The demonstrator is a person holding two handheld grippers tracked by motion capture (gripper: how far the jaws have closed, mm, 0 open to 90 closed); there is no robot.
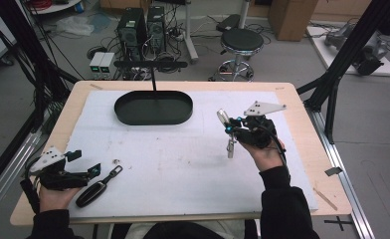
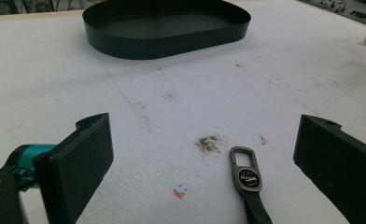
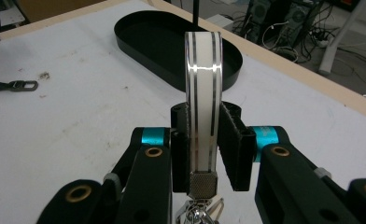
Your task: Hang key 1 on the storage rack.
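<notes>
Black strap keychain with a bronze clasp [image 1: 97, 187] lies on the white foam-topped bench [image 1: 183, 164] right in front of the left gripper [image 1: 82, 163], whose jaws stand wide with nothing between them. The right gripper [image 3: 203, 140] is clamped on a white-and-silver striped key fob [image 3: 203, 93], lifted clear of the bench. Looks like it's mid-carry; next it needs to swing over to the black oval metal tray [image 1: 153, 107] at the back. Only the thin black post [image 1: 154, 79] behind the tray is anywhere near that path.
</notes>
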